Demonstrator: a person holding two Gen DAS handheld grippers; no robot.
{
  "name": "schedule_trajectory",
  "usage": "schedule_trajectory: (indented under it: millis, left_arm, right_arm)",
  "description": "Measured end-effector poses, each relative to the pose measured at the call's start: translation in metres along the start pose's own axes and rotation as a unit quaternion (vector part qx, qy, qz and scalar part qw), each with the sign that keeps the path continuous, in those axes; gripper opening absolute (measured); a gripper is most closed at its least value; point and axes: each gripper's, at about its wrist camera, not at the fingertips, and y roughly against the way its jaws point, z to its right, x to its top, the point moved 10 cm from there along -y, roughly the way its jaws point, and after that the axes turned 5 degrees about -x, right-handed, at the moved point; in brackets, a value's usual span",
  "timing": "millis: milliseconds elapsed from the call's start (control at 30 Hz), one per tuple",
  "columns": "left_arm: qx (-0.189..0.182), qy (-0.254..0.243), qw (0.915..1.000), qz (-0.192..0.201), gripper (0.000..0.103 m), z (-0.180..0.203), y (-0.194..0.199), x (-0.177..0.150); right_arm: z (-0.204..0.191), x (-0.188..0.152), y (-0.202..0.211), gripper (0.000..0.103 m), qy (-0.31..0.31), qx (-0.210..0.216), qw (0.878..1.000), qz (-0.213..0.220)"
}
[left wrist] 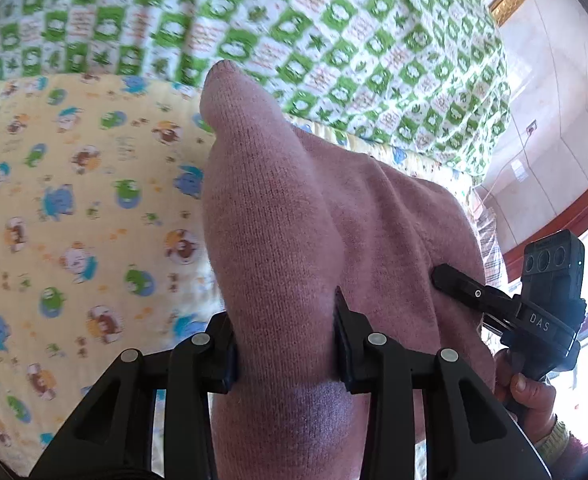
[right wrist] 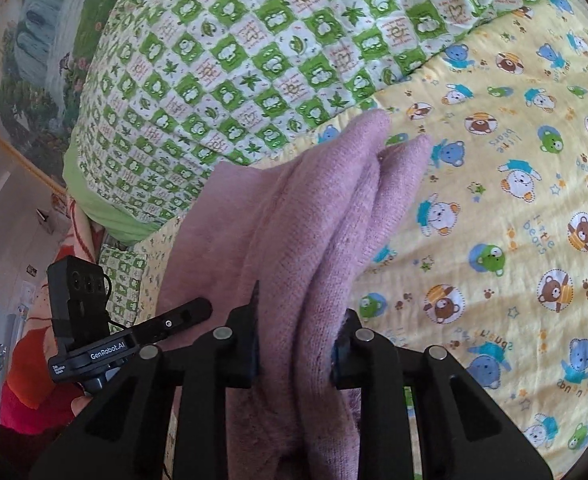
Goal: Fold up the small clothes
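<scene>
A pink knitted garment [left wrist: 278, 216] hangs bunched over the yellow bear-print sheet [left wrist: 74, 200]. My left gripper [left wrist: 286, 344] is shut on a thick fold of it, which sticks up past the fingers. My right gripper [right wrist: 297, 340] is shut on another bunched part of the same garment [right wrist: 333, 208], whose folds point forward over the sheet [right wrist: 493, 200]. In the left wrist view, the right gripper [left wrist: 453, 284] touches the garment's right edge. In the right wrist view, the left gripper [right wrist: 190, 312] sits at the garment's left edge.
A green and white checked quilt [left wrist: 294, 32] lies bunched behind the garment; it also shows in the right wrist view [right wrist: 234, 64]. A wall and wooden frame [left wrist: 565, 208] stand to the right. A painted picture [right wrist: 46, 48] hangs at the left.
</scene>
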Motion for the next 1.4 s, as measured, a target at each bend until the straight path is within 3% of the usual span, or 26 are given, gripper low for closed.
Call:
schedule_trajectory:
  millis: [400,700,1067,1400]
  left_arm:
    - [0.065,0.074,0.9927,0.069,0.037,-0.106,0.137,-0.032]
    - [0.103,0.125,0.9822,0.096,0.037,-0.178,0.198,-0.066]
    - [0.111,0.154,0.9766,0.100,0.037,-0.223,0.214,-0.094]
    - [0.076,0.216,0.9701,0.081,0.039,-0.253,0.186,-0.121]
  right_arm:
    - [-0.124,-0.044,-0.052,0.026,0.066,0.071,0.994,-0.046]
    - [-0.200,-0.086,-0.105,0.026,0.105,0.107,0.984,-0.093]
    - [-0.229,-0.118,-0.154,0.026,0.117,0.122,0.977,-0.130]
    - [-0.204,-0.133,-0.184,0.027,0.107,0.106,0.974,-0.172]
